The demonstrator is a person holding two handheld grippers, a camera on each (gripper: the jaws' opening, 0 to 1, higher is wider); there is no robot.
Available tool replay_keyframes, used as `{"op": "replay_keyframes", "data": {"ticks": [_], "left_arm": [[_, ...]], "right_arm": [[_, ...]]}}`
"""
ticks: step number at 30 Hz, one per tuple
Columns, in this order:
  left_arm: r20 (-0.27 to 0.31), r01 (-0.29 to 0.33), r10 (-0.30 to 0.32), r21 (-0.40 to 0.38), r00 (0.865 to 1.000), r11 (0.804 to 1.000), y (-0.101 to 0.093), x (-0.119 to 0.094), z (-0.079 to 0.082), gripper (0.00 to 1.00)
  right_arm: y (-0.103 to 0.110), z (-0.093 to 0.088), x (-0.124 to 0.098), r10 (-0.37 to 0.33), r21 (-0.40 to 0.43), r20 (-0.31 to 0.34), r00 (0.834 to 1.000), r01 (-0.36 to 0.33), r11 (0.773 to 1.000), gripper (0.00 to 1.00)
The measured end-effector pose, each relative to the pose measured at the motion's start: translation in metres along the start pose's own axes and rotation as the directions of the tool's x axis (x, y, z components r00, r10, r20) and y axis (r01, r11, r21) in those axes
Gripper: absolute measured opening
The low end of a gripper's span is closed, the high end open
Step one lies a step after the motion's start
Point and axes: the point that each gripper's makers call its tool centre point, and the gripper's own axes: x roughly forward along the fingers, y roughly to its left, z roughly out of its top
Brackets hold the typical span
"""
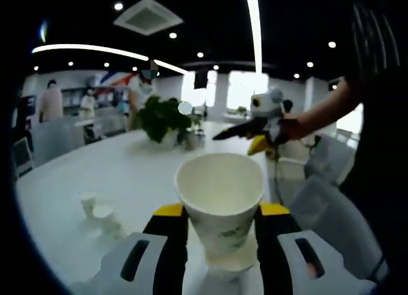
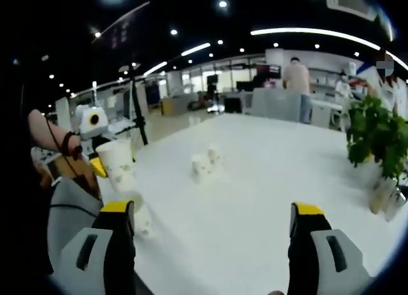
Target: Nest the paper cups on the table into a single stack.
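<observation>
Paper cup (image 1: 220, 209), upright with its mouth open, sits clamped between the yellow-tipped jaws of the left gripper (image 1: 220, 228), above another cup (image 1: 224, 266) on the white table (image 1: 108, 167). 2 small cups (image 1: 101, 212) lie well apart to its left. Right gripper (image 2: 213, 228) hangs over the table with jaws wide and nothing between them. Potted plant (image 2: 376, 136) stands at the far side.
</observation>
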Motion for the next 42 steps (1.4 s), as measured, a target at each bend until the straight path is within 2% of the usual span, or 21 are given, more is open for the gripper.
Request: {"op": "replay_keyframes", "data": {"ticks": [8,12,27,42], "left_arm": [[-0.007,0.014,-0.014,-0.008,1.000,1.000,-0.006,0.004,-0.010,0.40],[-0.028,0.024,-0.023,0.003,0.999,1.000,-0.010,0.008,-0.018,0.41],[-0.040,0.029,-0.030,-0.012,0.999,1.000,-0.012,0.014,-0.033,0.41],[-0.095,0.036,-0.034,0.023,0.995,0.999,-0.013,0.016,-0.052,0.41]], "right_arm": [[0.001,-0.004,-0.001,-0.004,0.010,-0.002,1.000,0.004,1.000,1.00],[0.002,-0.006,-0.002,-0.007,0.013,-0.004,1.000,0.007,1.000,1.00],[-0.001,-0.009,-0.008,-0.021,0.028,-0.008,1.000,0.021,0.999,1.00],[0.005,-0.015,-0.012,-0.024,0.041,-0.019,1.000,0.025,0.999,1.00]]}}
